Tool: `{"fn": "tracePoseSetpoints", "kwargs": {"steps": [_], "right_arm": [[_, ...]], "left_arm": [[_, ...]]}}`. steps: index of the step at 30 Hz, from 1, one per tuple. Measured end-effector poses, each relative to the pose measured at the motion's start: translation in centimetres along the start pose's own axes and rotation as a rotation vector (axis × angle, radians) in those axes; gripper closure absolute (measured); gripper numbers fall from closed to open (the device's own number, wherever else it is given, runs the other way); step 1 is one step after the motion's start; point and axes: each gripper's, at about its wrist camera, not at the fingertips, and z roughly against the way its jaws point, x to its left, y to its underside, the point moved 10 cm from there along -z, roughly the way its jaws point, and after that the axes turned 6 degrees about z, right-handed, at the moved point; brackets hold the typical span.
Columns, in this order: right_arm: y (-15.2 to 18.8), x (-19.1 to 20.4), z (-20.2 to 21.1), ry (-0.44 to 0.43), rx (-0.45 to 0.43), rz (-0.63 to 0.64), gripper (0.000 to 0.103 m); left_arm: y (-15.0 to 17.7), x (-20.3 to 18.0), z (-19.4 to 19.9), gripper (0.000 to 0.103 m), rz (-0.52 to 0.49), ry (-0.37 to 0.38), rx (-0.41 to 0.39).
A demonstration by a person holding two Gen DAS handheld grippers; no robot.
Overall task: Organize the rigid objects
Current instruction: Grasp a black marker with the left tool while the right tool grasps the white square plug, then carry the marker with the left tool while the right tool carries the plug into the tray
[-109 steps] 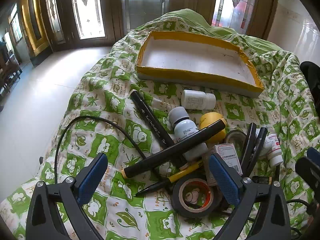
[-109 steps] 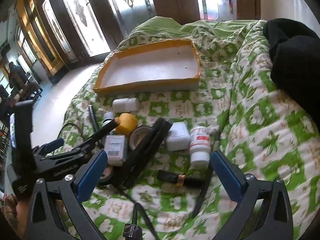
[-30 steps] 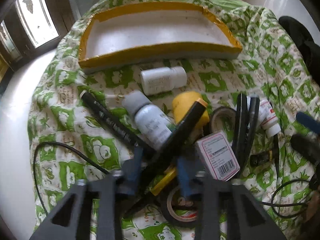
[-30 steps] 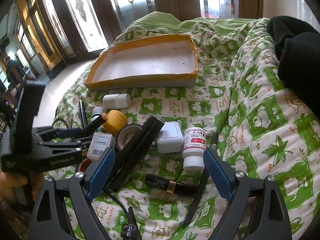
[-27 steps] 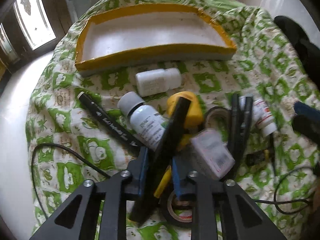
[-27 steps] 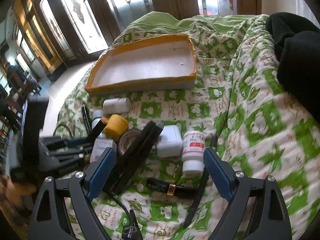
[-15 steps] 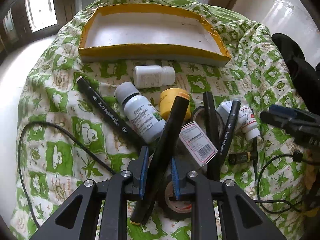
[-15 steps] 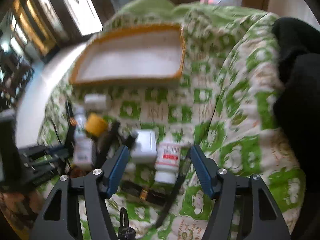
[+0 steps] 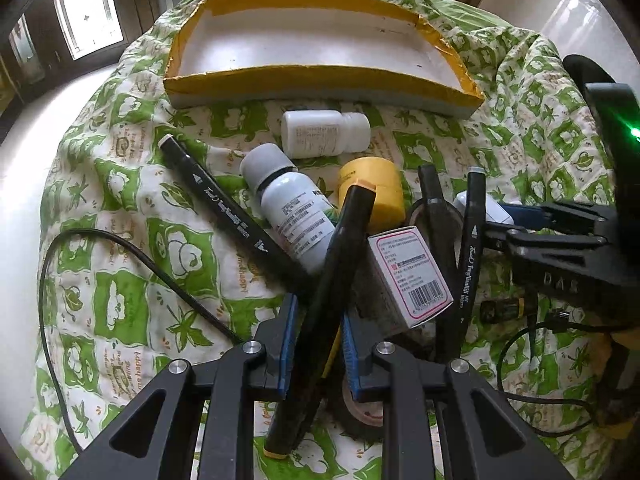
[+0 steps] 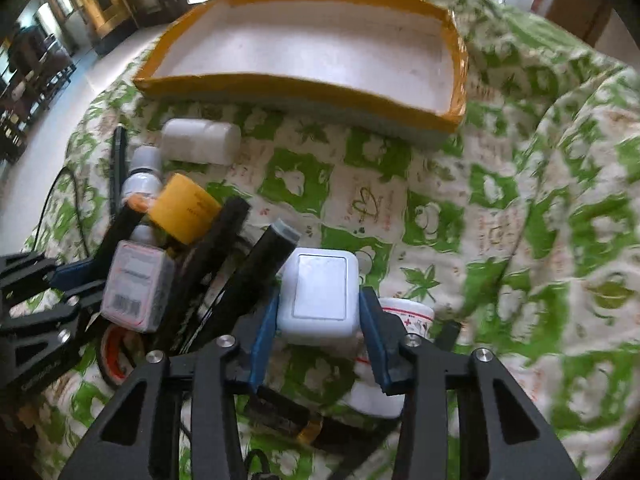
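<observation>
The left gripper [image 9: 316,334] was clamped on a black marker [image 9: 332,276] lying tilted over the pile of bottles and pens on the green-patterned quilt [image 9: 132,248]. The right gripper [image 10: 318,330] was closing around a white charger block [image 10: 320,292] — its pads seemed just beside the block's sides — in front of the yellow-rimmed tray [image 10: 304,84].
</observation>
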Motion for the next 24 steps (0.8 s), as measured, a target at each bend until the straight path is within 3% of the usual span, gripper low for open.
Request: {"fn": "tracePoseSetpoints", "kwargs": {"steps": [3,4,18,24], "right_arm": [[-0.1,-0.7,0.3,-0.064,-0.02,-0.066,0.064],[-0.2,-1.0,0.6,-0.076,-0.03,-0.081,0.064],[0.6,-2.6,5.2,-0.155,-0.172,-0.158,0.064],[0.5,-3.0,5.5,-0.156,-0.179,-0.164,0.064]], "left_arm": [[-0.5,0.0,0.5,0.083,0.018,0.026,-0.037],[-0.7,0.0,0.8,0.088,0.023,0.035,-0.053],[-1.3,0.6,2.4,0.089,0.074,0.099,-0.103],[-1.1,0.6,2.7,0.089,0.068,0.078,-0.113]]}}
